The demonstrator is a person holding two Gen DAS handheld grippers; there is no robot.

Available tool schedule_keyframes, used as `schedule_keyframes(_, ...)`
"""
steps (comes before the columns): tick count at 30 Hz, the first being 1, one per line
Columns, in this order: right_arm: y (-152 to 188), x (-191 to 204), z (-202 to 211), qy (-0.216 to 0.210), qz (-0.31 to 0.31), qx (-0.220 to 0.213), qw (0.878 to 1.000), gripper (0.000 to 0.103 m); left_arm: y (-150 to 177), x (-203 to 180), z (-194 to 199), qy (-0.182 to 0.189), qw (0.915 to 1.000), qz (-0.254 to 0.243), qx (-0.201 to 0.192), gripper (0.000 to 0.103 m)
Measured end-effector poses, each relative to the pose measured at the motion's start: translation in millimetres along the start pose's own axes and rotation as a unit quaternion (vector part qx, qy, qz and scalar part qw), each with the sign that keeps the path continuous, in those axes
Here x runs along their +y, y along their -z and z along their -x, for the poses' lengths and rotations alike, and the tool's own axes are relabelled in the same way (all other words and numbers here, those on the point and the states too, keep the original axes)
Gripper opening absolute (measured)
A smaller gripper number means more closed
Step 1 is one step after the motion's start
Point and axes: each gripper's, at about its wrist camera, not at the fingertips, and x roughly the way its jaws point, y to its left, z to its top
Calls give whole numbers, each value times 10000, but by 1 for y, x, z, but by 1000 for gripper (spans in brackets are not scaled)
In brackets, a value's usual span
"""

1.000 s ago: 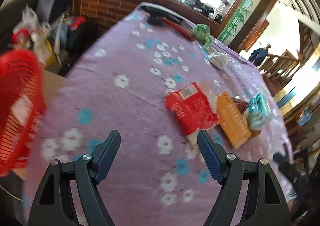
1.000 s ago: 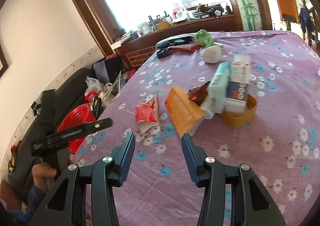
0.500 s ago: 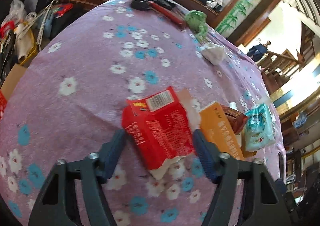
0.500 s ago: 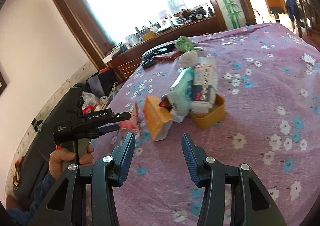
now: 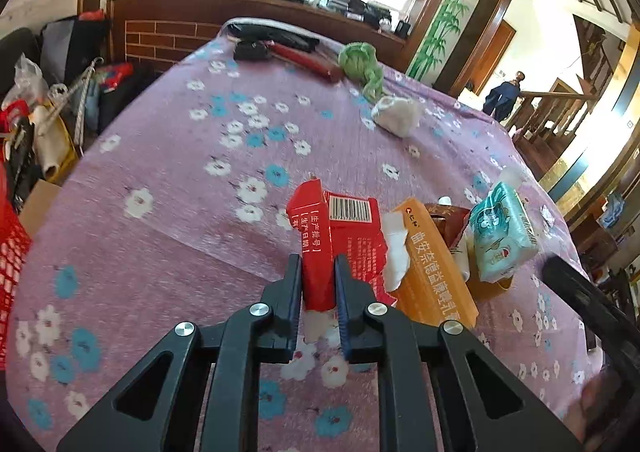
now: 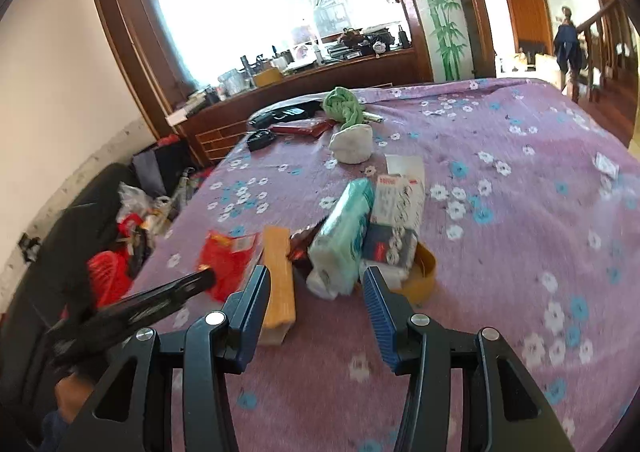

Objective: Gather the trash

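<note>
My left gripper (image 5: 317, 276) is shut on a torn red carton (image 5: 340, 236), gripping its near left edge on the purple flowered tablecloth (image 5: 160, 187). Right of it lie an orange box (image 5: 432, 272), a brown wrapper (image 5: 448, 215) and a teal tissue pack (image 5: 500, 236). My right gripper (image 6: 316, 292) is open just short of the teal pack (image 6: 344, 240), with the orange box (image 6: 280, 272) by its left finger and a yellow round tub (image 6: 424, 272) by its right. The red carton (image 6: 228, 256) and left gripper (image 6: 208, 280) show at left.
A white crumpled wad (image 5: 396, 115), a green cloth (image 5: 360, 63) and dark items (image 5: 272, 39) lie at the far end. A red basket (image 6: 108, 272) stands on the floor left of the table, among bags and clutter (image 5: 36, 111). A white box (image 6: 400, 195) leans in the tub.
My left gripper has closed on the red carton's edge, which now stands folded up. My right gripper has moved forward toward the teal pack and orange box.
</note>
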Motion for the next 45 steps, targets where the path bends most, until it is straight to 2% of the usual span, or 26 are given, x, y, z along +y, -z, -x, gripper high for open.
schedule_keyframes(1,-2,2,-6,121,60,20,9999,46,0,2,3,-32,10000,-9,-39,15)
schedule_keyframes(3,-4,6,-20,281,144,136,9994,27,2,5,10,-92,9999,-16,-121,15)
schedule_keyframes(5,-1,4,-29,487,81,237,9985,15,4,6,15,-112,9998,-31,-176,15)
schedule_keyframes(6,0,1,-28,446,38,230,9987,13,5,8,19,-140,9996,-53,-234,15)
schedule_keyframes(14,21,0,24,-193,-17,-271,9994,12,18,-2,44,-212,9979,-267,-546,15)
schedule_keyframes(20,39,15,46,-520,163,-383,9978,12,30,-14,66,-418,9941,-528,-849,15)
schedule_keyframes(34,50,25,44,-624,245,-241,9975,12,41,-18,71,-771,9893,-753,-988,15)
schedule_keyframes(40,51,29,42,-654,282,-187,9973,12,45,-20,70,-1108,9838,-885,-1100,15)
schedule_keyframes(45,51,31,39,-676,308,-158,9971,12,46,-21,71,-1236,9809,-956,-1158,15)
